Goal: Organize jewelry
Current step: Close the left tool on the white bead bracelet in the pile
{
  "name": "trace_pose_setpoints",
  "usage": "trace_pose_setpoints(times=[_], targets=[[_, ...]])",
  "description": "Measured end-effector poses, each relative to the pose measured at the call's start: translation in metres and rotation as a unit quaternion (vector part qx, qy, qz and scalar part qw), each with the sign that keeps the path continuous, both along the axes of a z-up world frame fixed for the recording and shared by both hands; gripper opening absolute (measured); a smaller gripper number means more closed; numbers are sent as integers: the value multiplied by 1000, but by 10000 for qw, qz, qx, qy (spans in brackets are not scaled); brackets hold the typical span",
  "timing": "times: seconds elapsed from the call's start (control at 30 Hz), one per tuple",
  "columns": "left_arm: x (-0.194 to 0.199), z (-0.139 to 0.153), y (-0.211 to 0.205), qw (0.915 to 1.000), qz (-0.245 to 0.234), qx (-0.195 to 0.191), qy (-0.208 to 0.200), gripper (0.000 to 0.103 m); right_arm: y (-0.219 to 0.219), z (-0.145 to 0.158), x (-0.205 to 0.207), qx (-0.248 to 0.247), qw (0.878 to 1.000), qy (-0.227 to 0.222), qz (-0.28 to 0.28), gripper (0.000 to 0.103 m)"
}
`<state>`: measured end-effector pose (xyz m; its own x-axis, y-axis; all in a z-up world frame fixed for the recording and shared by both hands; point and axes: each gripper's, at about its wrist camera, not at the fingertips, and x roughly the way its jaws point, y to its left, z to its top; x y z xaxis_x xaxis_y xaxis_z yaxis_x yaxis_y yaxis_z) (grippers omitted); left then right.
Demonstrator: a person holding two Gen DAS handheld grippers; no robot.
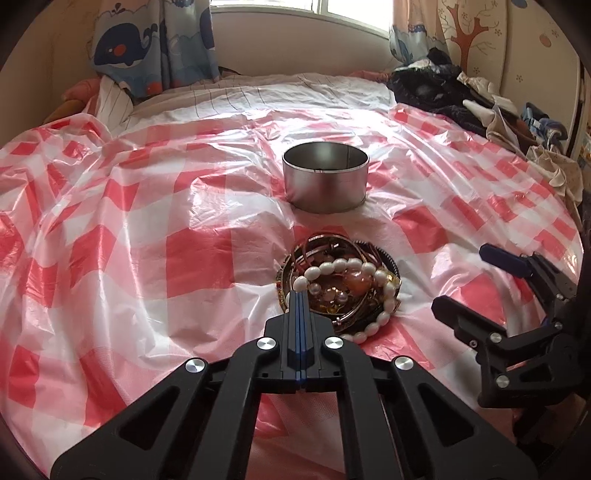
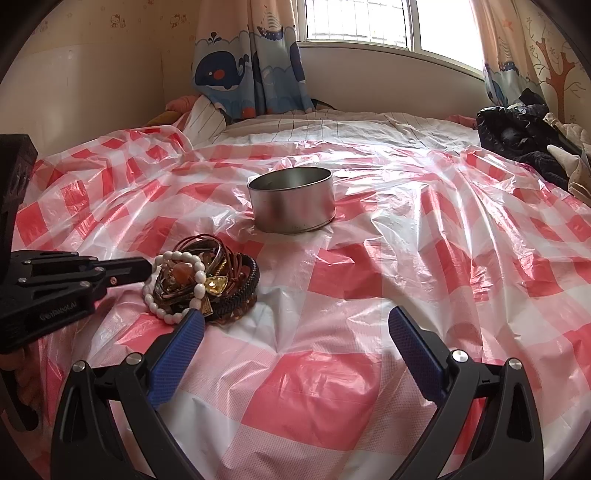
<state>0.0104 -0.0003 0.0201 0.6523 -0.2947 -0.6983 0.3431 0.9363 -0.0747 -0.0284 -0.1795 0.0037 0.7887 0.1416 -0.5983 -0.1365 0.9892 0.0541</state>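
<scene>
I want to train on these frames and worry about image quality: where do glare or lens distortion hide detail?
Left wrist view: the window is blown out white, and glare streaks the plastic sheet beside the tin; corners are dark from the fisheye. Right wrist view: the window overexposes too, shine washes the sheet, edges curve, yet the jewelry pile stays sharp.
</scene>
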Motion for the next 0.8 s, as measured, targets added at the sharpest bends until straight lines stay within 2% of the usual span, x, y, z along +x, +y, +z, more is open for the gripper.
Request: trace_pose_setpoints(times=[0.13, 0.23, 0.3, 0.37, 0.4, 0.43, 0.47, 0.57, 0.63, 0.73, 0.77, 0.8], targets=[[-3, 11, 15, 9991, 143, -390, -117, 0, 0, 0, 0, 0, 10000, 4, 2, 95], [-2, 10, 16, 9992, 64, -387, -90, 0, 0, 0, 0, -9, 10000, 3, 4, 95], [-1, 7, 7, 9997, -2, -200, -107, 1, 0, -1, 0, -22, 10000, 13, 4, 95], [2, 4, 1, 9998, -110, -163, -56, 15, 0, -1, 1, -21, 10000, 14, 5, 95], [2, 2, -1, 9998, -118, -144, -76, 34, 0, -1, 1, -20, 10000, 17, 7, 95], [2, 1, -3, 9998, -96, -100, -123, 45, 0, -1, 1, -21, 10000, 17, 7, 95], [2, 0, -4, 9999, -78, -66, -125, 45, 0, -1, 1, -21, 10000, 17, 8, 95], [6, -4, -1, 10000, -39, -86, -8, 43, 0, -1, 1, -22, 10000, 18, 7, 95], [10, -8, -2, 9999, -49, -26, 128, 7, 0, -1, 1, -25, 10000, 18, 5, 95], [7, -7, -4, 9999, -103, -17, 123, 6, 0, -1, 1, -22, 10000, 15, 3, 95], [5, -4, -3, 9998, -114, -108, 79, 6, 0, -1, 1, -21, 10000, 16, 3, 95], [4, 1, 3, 9992, -87, -386, 56, 6, 0, -1, 1, -20, 10000, 15, 2, 95]])
